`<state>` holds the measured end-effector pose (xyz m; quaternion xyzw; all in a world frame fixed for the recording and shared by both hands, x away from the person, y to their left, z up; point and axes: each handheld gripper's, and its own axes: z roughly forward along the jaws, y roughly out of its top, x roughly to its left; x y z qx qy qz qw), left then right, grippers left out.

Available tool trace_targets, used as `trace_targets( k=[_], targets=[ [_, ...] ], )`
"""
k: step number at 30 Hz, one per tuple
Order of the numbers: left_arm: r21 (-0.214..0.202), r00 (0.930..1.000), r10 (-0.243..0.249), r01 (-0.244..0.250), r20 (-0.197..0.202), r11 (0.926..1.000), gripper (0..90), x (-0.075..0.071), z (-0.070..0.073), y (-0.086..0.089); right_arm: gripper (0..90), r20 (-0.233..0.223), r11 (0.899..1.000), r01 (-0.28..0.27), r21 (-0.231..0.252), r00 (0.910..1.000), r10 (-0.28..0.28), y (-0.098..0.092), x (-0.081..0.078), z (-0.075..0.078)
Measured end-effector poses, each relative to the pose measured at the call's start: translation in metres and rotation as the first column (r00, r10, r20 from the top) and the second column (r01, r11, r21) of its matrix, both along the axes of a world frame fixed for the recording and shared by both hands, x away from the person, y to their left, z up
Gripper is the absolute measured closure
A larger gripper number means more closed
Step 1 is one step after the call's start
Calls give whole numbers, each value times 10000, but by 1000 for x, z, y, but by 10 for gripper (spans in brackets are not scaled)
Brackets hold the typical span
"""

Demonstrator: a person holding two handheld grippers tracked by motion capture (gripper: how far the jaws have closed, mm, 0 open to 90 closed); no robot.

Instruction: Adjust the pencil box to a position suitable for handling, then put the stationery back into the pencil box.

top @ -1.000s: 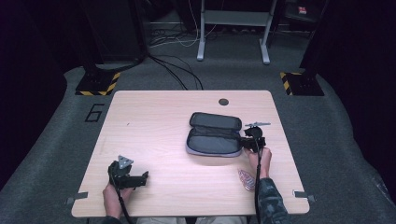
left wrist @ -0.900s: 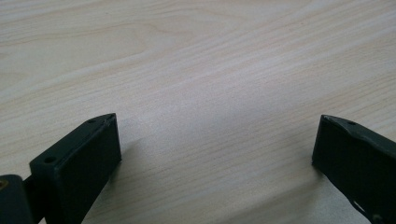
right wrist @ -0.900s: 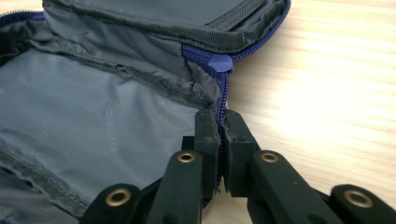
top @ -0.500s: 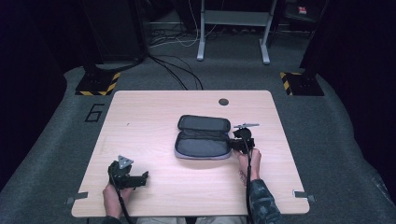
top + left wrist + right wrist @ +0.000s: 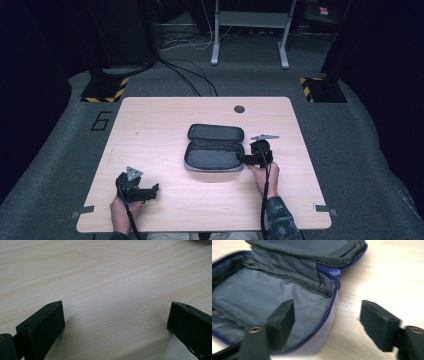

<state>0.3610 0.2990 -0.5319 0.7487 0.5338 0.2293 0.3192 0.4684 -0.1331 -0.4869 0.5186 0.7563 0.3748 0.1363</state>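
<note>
A soft case [image 5: 215, 154] lies open in the middle of the table [image 5: 165, 125] in the high view. It is shaped like a long oval with round ends. Its outside is pale grey cloth, and its lid is dark woven cloth that stands up at the back. In the right gripper view the case [image 5: 262, 297] fills the left and top of the frame. Its lining is thin, smooth grey cloth with small folds, and a blue zip runs along the rim.

The right gripper [image 5: 245, 159] sits just at the right end of the case. Its black blocky jaws have just been opening. One jaw is over the inside of the case and the other is over the bare table, with the zip wall between them. The pads do not press on it.

The left gripper [image 5: 150, 190] is at the lower left of the high view, well apart from the case. Its jaws are spread wide over bare wood.

The table is light wood with fine wavy grain and a small round dark hole [image 5: 239, 108] near its top edge. A big number 6 [image 5: 101, 121] is marked on the grey carpet at the left.
</note>
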Motion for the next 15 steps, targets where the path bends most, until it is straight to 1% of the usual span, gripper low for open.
trace_targets(
  k=[1, 2, 5, 6, 7, 8, 10, 11, 12, 13, 14, 15],
  targets=[
    [0, 10000, 2, -2, 2, 10000, 11, 0, 0, 0, 221, 58, 10000, -68, 12, 10000, 68, -2, -4, 3],
    [1, 10000, 1, -1, -1, 10000, 10, 0, 0, 0, 155, 107, 9996, -286, 5, 9995, 285, -8, -13, 9],
    [2, 10000, 3, -3, -16, 10000, 10, 0, 0, 0, 116, 211, 9985, -531, -127, 9984, 533, -19, -24, 13],
    [15, 10000, -2, 2, 11, 10000, 10, 0, 0, 0, 116, 211, 9985, -531, -127, 9984, 533, -19, -24, 13],
    [2, 10000, 1, -1, -1, 10000, 10, 0, 0, 0, 97, 221, 9984, -544, -146, 9983, 547, -27, -33, 15],
    [0, 10000, 2, -2, 3, 10000, 10, 0, 0, 0, 97, 221, 9984, -544, -146, 9983, 547, -27, -33, 15],
    [-5, 10000, 5, -5, 2, 10000, 10, 0, 0, 0, 78, 272, 9983, -526, -252, 9982, 533, -35, -43, 17],
    [-13, 10000, 9, -9, 1, 10000, 10, 0, 0, 0, 69, 262, 9984, -484, -297, 9984, 492, -40, -49, 17],
    [5, 10000, -1, 1, 5, 10000, 10, 0, 0, 0, 56, 310, 9983, -459, -373, 9984, 470, -48, -58, 17],
    [-13, 10000, 13, -13, -1, 10000, 10, 0, 0, 0, 47, 244, 9985, -402, -362, 9989, 411, -50, -62, 18],
    [-13, 10000, 13, -13, -1, 10000, 10, 0, 0, 0, 47, 244, 9985, -402, -362, 9989, 411, -50, -62, 18],
    [-6, 10000, 9, -9, 4, 10000, 10, 0, 0, 0, 42, 289, 9983, -394, -426, 9988, 407, -53, -66, 17]
  ],
)
